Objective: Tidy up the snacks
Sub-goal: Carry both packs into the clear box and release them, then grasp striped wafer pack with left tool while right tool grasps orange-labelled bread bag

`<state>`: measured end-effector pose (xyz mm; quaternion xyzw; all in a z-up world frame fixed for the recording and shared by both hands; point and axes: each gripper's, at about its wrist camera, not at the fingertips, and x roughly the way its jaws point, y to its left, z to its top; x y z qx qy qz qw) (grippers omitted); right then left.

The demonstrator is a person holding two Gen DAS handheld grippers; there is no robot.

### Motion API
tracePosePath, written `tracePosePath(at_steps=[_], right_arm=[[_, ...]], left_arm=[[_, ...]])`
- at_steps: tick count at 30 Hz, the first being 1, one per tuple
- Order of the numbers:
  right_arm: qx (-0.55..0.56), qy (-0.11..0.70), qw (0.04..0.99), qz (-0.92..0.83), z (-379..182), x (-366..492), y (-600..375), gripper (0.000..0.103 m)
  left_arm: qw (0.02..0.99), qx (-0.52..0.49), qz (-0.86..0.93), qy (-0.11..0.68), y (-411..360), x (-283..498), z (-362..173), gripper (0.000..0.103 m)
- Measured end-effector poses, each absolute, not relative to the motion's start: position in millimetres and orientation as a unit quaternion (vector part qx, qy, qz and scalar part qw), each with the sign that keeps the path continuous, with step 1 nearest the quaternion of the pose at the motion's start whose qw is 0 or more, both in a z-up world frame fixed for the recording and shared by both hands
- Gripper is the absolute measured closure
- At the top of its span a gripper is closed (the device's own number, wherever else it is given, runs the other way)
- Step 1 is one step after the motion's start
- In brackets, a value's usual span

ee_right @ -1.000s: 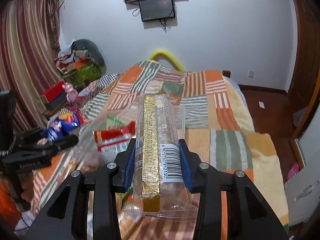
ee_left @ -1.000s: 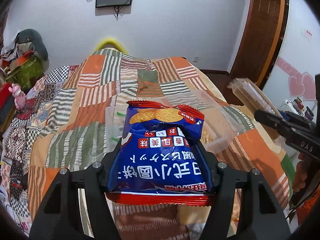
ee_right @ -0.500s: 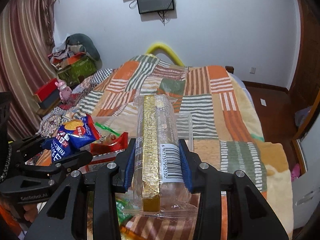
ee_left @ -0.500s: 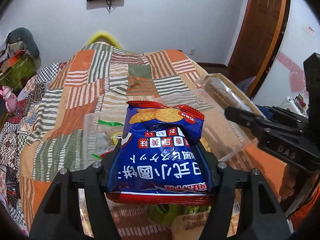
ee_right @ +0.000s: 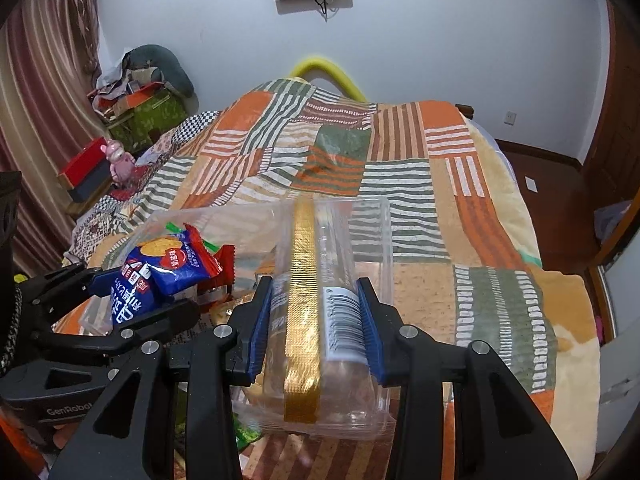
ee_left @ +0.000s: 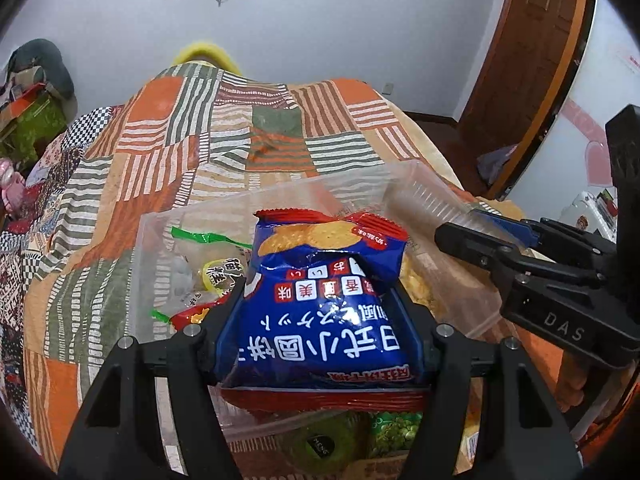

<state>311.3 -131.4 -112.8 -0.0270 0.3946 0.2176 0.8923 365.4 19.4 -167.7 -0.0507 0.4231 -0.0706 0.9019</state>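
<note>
The left claw point(ee_left: 320, 312) grips a blue foil cracker bag with red sealed ends point(ee_left: 324, 300), its 2 black fingers pressed against the bag's sides. In the left wrist view the bag hangs over a clear rectangular plastic bin point(ee_left: 160, 224) that rests on a bed covered by an orange, green and white striped patchwork blanket point(ee_left: 168, 136). Inside the bin, at 9 o'clock of the bag, lie a clear wrapper with a green edge point(ee_left: 204, 238) and a yellow-labelled pack point(ee_left: 224, 276).

The right claw point(ee_right: 316, 320) is closed on a long clear plastic cookie sleeve with a gold strip and a barcode point(ee_right: 308, 312), its blue-lined pads touching both sides. In the right wrist view the sleeve points toward 12 o'clock, its far end over the bin's right part. The left claw and its bag sit at 9 o'clock of the sleeve, near it.
</note>
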Motion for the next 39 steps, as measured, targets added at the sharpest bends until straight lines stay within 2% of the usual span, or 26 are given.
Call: tracePosePath(at_steps=[3, 5, 24, 33, 39], right_arm=[[-0.024, 0.39, 0.894, 0.218, -107, 309, -132, 0.062], [-0.016, 0.39, 0.892, 0.227, -103, 307, -134, 0.053], [-0.04, 0.359, 0.903, 0.234, -75, 235, -150, 0.052], [-0.046, 0.385, 0.89, 0.239, -93, 204, -149, 0.051], [-0.045, 0.42, 0.873, 0.245, -117, 196, -142, 0.05]], left_arm=[[0.901, -0.055, -0.072, 0.424, 20, 363, -164, 0.033], [0.902, -0.06, -0.069, 0.422, 21, 361, -161, 0.03], [0.924, -0.029, -0.041, 0.379, 59, 259, -106, 0.018], [0.916, -0.024, -0.009, 0.4, 96, 210, -126, 0.018], [0.9, -0.049, 0.021, 0.432, 123, 196, -159, 0.018]])
